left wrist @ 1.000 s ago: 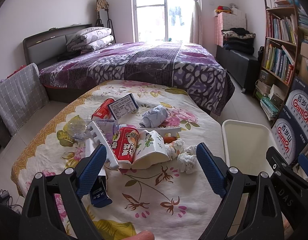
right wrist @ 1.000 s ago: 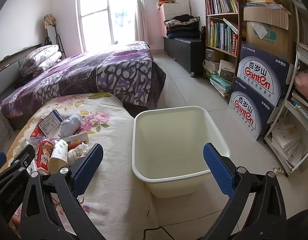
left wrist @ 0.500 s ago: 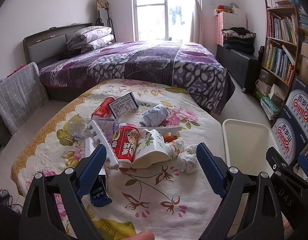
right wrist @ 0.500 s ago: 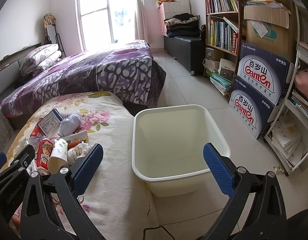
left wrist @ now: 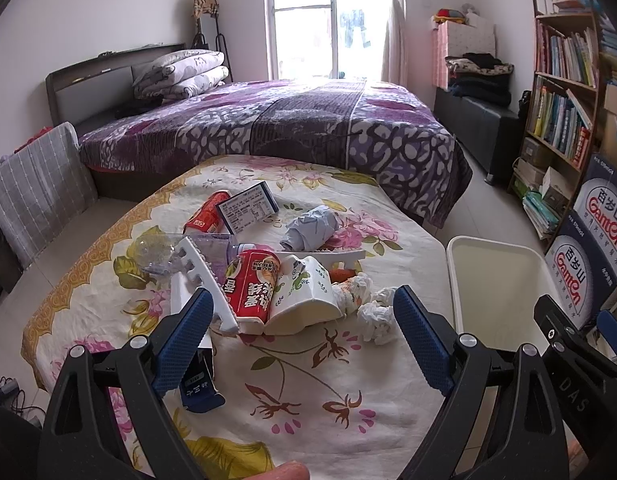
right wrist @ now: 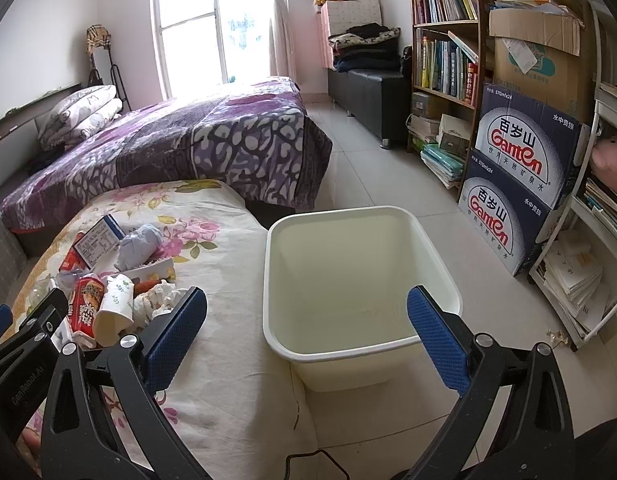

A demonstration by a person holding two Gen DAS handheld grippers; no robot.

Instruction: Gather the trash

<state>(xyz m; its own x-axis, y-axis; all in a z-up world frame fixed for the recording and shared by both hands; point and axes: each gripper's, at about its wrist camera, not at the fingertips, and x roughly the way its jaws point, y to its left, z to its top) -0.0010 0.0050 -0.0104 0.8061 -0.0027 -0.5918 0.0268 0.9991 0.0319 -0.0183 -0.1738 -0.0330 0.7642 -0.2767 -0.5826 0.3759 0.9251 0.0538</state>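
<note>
Trash sits heaped mid-desk [left wrist: 308, 412] on a floral cloth. My left gripper [left wrist: 299, 332] hovers just short of the pile, fingers spread wide, holding nothing. My right gripper [right wrist: 306, 330] hangs over the near edge of the cream bin [right wrist: 436, 248], also spread w/ nothing in it. The bin stands on the floor touching the desk's right side and looks empty.

Best approach, I judge: take one loose outer piece first, e.g. a crumpled tissue [left wrist: 375, 318], pinch at its middle, lift clear, then carry right over the bin.

Count: 2 red cans [left wrist: 250, 284], 1 paper cup [left wrist: 304, 296], 1 grey paper wad [left wrist: 310, 226], approx. 3 tissue balls, 1 bin.
</note>
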